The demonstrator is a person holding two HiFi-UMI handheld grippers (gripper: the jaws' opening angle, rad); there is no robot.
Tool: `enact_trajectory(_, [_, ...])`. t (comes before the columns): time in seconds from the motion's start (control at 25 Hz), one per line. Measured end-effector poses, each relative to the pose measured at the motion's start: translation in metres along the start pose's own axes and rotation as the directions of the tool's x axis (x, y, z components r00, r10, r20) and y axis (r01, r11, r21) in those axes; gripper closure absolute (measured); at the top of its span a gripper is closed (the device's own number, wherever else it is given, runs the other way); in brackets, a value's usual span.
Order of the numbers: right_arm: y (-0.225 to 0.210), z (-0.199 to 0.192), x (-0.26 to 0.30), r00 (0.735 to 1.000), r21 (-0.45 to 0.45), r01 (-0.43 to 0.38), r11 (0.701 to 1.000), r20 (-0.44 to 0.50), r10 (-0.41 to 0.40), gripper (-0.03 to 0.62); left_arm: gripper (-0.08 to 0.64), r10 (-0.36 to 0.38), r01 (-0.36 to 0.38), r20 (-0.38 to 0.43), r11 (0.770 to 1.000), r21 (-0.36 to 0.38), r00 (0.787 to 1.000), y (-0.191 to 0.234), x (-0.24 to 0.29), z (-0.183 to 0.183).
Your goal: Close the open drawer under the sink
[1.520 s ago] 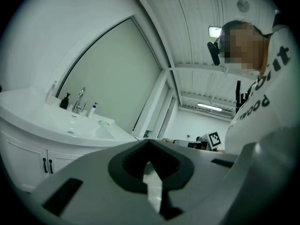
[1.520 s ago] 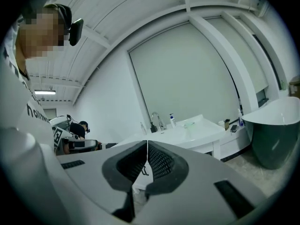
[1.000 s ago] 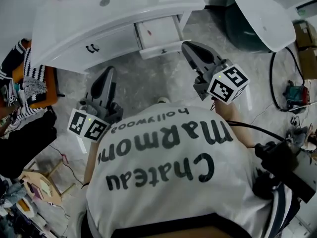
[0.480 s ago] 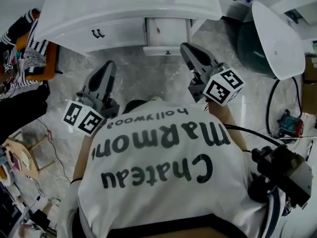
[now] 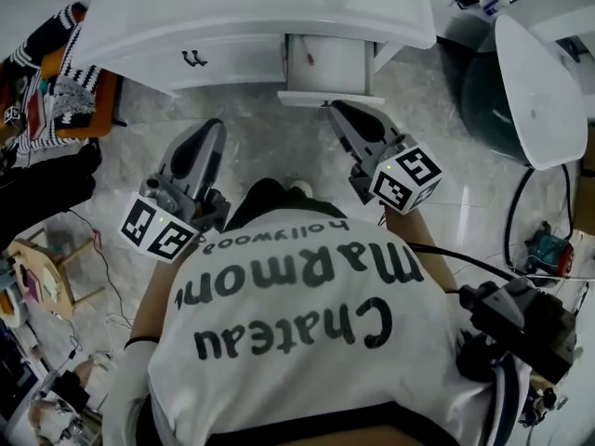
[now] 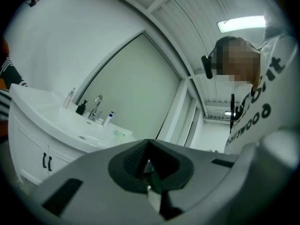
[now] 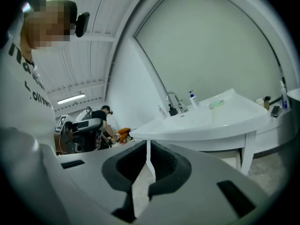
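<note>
**Drawer still out, right tool nearly at its front**

Since the earlier frames the person has turned to face the cabinet (image 5: 167,63) more squarely. The right tool (image 5: 336,111) has come in low, so its tip now lies just below the right part of the drawer (image 5: 325,98) in the head view. The left tool (image 5: 213,128) has barely shifted and points at the floor (image 5: 279,147) in front of the shut cabinet door.

The task looks barely begun. The drawer stands pulled out from under the sink (image 5: 232,7), its inside open to the head view, and nothing has pushed it back yet. What is left, as I judge it, is to set the right tool against the front panel and press it home.

Both tools have their jaws pressed together with nothing between them, as each gripper view shows.

From above I cannot tell whether the right tip already touches the drawer front or stops just short. Neither gripper view helps. Each looks level across the sink top, and the tool's own body hides everything lower, the drawer included. A small reddish mark (image 5: 310,59) lies inside the drawer, too small to name. The drawer's knob is hardly visible. The person's shirt (image 5: 297,314) covers the floor nearest them.
</note>
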State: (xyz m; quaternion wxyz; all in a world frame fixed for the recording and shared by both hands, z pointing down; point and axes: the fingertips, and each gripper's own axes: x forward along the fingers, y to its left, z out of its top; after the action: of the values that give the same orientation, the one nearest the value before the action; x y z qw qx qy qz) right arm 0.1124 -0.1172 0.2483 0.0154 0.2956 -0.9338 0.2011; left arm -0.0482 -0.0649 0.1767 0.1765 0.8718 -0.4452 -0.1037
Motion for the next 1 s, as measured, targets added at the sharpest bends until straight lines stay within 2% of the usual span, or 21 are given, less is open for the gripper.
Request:
enact_trajectory(0.08, [-0.010,-0.012,0.009,0.999,-0.012,0.004,1.000,-0.044,-0.004,0.578,0.551,0.026,-0.027,-0.032,0.999,-0.018,0.999,0.012,0.013,-0.016])
enact_trajectory(0.24, [-0.029,-0.032,0.022,0.995,0.021,0.015,1.000,-0.097,-0.013,0.578,0.551,0.065,-0.071,-0.083,0.995,-0.072,0.994,0.036,0.035,-0.054])
enact_trajectory(0.52, [-0.046,-0.092,0.034,0.988,0.084,0.055,0.995,-0.152,-0.042,0.578,0.551,0.002,-0.035,-0.219,0.989,-0.144,0.976,0.055,0.045,-0.122])
enact_trajectory(0.6, [-0.058,-0.112,0.042,0.985,0.109,0.075,0.991,-0.165,-0.056,0.578,0.551,-0.008,-0.025,-0.233,0.990,-0.139,0.972,0.068,0.050,-0.137])
enact_trajectory(0.76, [-0.077,-0.146,0.058,0.982,0.136,0.092,0.986,-0.179,-0.066,0.578,0.551,-0.019,0.004,-0.248,0.998,-0.063,0.968,0.097,0.062,-0.159])
enact_trajectory(1.0, [-0.100,-0.192,0.064,0.966,0.096,0.135,0.986,-0.234,-0.109,0.578,0.551,-0.018,-0.004,-0.276,0.997,-0.078,0.961,0.119,0.069,-0.198])
